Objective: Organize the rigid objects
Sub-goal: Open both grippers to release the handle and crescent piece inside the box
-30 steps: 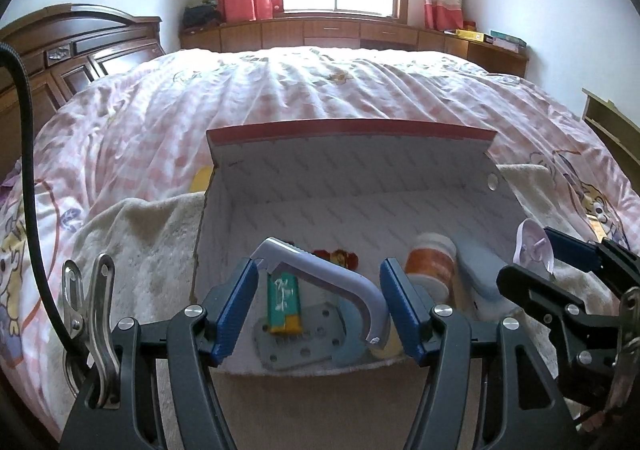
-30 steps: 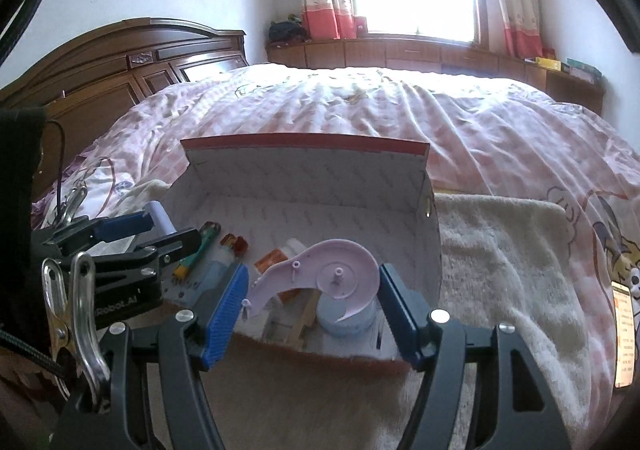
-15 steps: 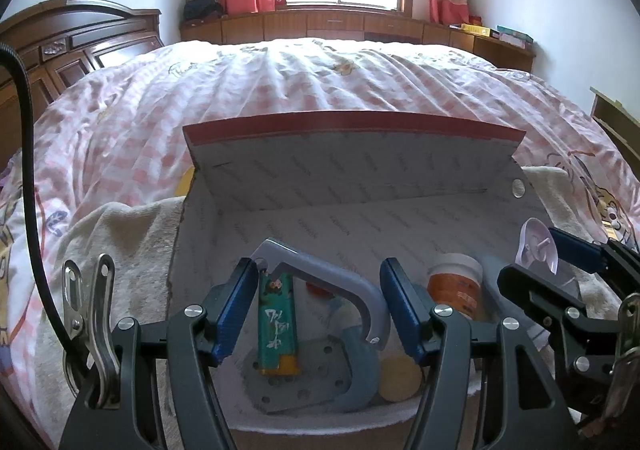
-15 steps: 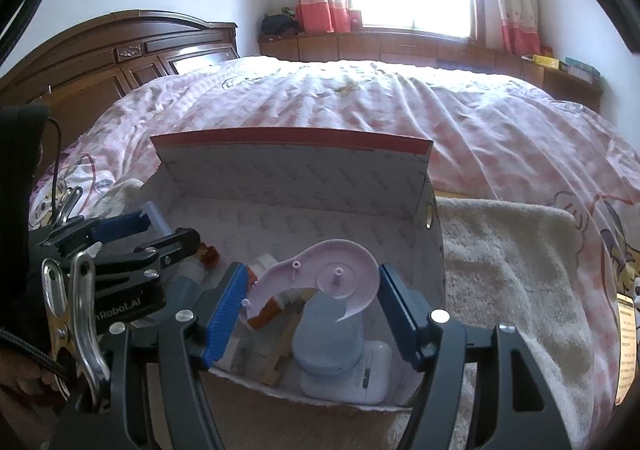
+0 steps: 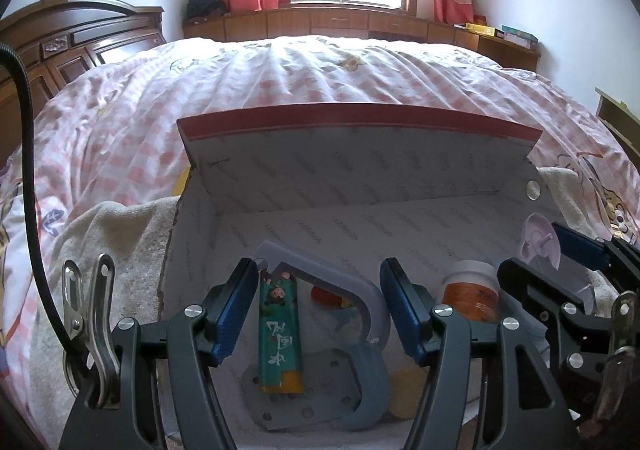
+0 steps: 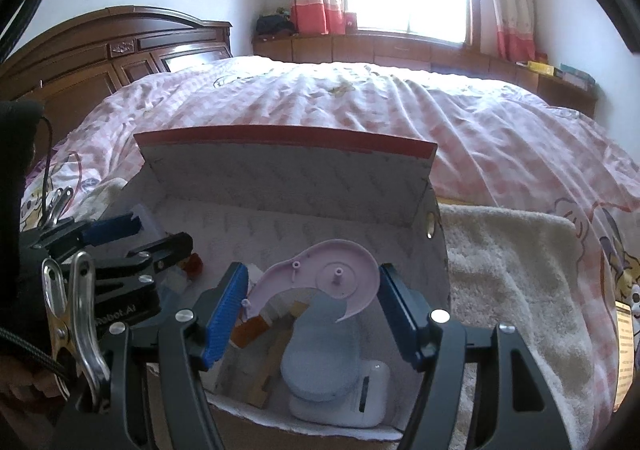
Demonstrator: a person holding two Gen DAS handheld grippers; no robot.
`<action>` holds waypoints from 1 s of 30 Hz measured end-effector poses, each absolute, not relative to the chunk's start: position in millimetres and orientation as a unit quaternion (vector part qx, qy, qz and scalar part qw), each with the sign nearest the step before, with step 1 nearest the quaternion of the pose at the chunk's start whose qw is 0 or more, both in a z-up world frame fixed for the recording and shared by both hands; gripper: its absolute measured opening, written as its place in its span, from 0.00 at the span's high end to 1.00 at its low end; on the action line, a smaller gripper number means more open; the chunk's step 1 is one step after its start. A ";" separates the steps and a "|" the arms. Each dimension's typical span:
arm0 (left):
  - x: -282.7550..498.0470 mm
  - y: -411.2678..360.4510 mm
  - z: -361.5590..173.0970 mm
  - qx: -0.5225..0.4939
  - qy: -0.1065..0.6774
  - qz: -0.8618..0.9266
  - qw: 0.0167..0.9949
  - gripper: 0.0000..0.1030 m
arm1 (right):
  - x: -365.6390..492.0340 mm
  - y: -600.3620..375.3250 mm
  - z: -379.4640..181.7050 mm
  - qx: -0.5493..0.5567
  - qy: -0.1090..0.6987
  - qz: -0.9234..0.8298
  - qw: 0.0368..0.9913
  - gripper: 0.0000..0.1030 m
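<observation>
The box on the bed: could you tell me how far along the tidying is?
Done: the box already holds a lighter, an orange jar and a white case. In hand: the left gripper holds a grey hooked part and the right gripper a pink part, both over the box. Left: releasing them inside.

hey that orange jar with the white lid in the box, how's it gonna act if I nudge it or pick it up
The orange jar stands upright and looks squat, so a nudge would probably slide it rather than tip it. Its round, smooth-looking sides may slip in the tongs, and if knocked over it could roll. It looks like rigid plastic, likely light.
</observation>
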State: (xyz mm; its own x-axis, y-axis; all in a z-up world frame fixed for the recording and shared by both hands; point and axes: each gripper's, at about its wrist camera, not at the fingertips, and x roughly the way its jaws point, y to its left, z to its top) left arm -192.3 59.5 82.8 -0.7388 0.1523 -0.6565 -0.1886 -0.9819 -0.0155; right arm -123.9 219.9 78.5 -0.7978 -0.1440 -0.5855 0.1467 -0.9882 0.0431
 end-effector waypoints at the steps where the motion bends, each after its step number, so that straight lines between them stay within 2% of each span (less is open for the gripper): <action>1: -192.9 59.2 82.5 -0.350 0.025 0.932 0.091 0.37 | -124.3 219.5 78.5 0.308 0.001 -0.948 0.076 0.32; 18: -195.4 60.3 75.3 -0.364 0.022 0.927 0.088 0.37 | -128.3 220.0 70.7 0.309 -0.005 -0.949 0.067 0.32; 30: -195.8 63.1 75.1 -0.363 0.029 0.928 0.084 0.37 | -129.1 224.2 67.6 0.310 -0.020 -0.948 0.067 0.28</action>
State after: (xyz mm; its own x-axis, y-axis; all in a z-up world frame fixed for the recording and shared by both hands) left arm -195.8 63.1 75.1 -0.7228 0.1354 -0.6777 -0.1770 -0.9842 -0.0079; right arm -129.1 224.2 67.6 -0.7986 -0.1395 -0.5854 0.1142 -0.9902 0.0802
